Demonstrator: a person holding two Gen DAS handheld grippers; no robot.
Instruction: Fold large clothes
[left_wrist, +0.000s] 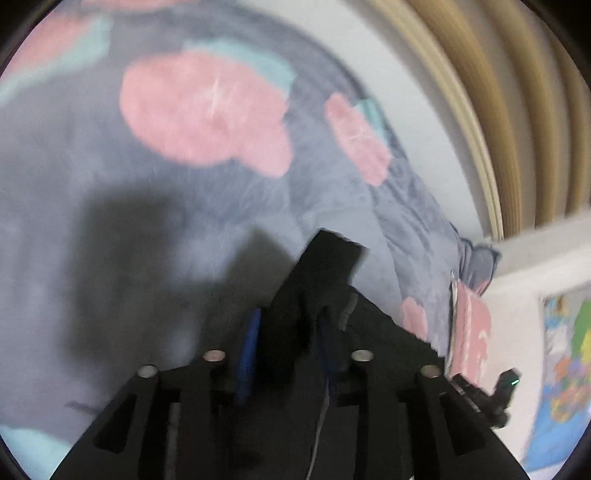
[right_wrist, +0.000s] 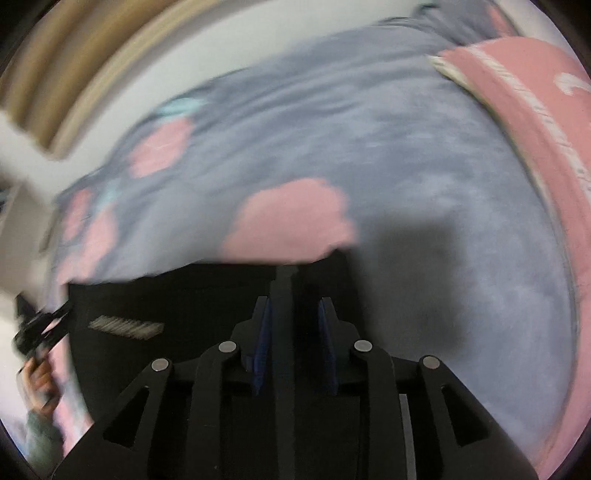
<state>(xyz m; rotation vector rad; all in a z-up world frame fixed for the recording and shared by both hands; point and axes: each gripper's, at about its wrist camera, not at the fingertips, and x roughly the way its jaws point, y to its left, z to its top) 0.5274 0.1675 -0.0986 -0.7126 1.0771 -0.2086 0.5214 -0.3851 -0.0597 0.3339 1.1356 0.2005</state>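
Observation:
A black garment (left_wrist: 325, 269) is pinched in my left gripper (left_wrist: 288, 332), which is shut on a bunched edge and holds it above the bed. The same black garment (right_wrist: 177, 295) stretches left from my right gripper (right_wrist: 293, 317), which is shut on a narrow fold of it. A small grey label (right_wrist: 127, 328) shows on the cloth. The other gripper (right_wrist: 40, 328) and the hand holding it show at the far left of the right wrist view. Both views are motion-blurred.
A grey blanket (left_wrist: 147, 206) with pink and teal blotches covers the bed; it also shows in the right wrist view (right_wrist: 424, 166). A pink pillow (right_wrist: 535, 122) lies at the right. Tan curtains (left_wrist: 517, 110) and a colourful map (left_wrist: 569, 350) are on the wall.

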